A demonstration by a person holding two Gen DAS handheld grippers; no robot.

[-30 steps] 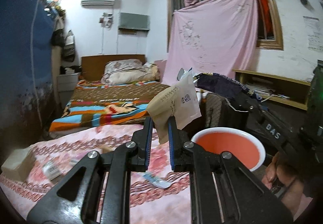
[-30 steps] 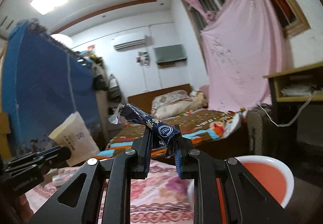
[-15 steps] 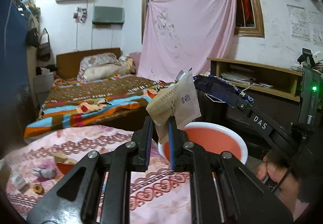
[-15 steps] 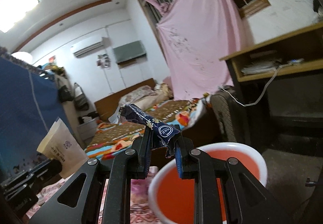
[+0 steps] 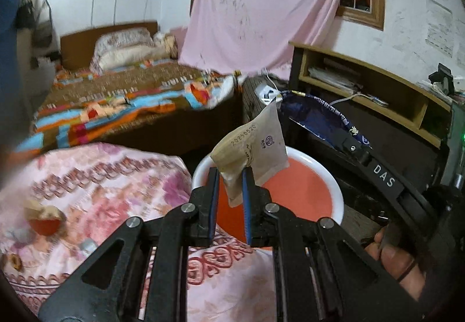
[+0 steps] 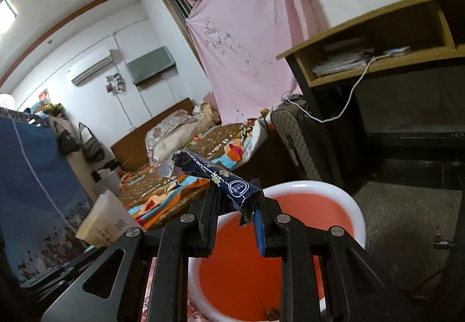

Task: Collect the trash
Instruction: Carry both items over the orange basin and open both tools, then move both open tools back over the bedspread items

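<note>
My left gripper (image 5: 230, 173) is shut on a tan paper packet (image 5: 255, 147) printed with a date, which stands up from the pads over the near rim of a white bin with a red inside (image 5: 340, 200). My right gripper (image 6: 235, 200) grips a crumpled dark blue wrapper (image 6: 221, 176) at its fingertips, above the same bin (image 6: 359, 217). In the left wrist view the blue wrapper (image 5: 316, 118) hangs to the right of the packet, just beyond the bin. The right wrist view shows the packet (image 6: 104, 220) at lower left.
A pink floral cloth (image 5: 101, 182) covers the surface left of the bin and carries small scraps and a red cup-like piece (image 5: 43, 223). A bed (image 5: 130, 101) lies behind. A wooden desk shelf (image 5: 363, 83) and a dark quilted case (image 6: 302, 141) stand to the right.
Both grippers swung right and tilted down, so the bin now sits under their tips. The right jaws stand slightly wider, with the wrapper still between them.
</note>
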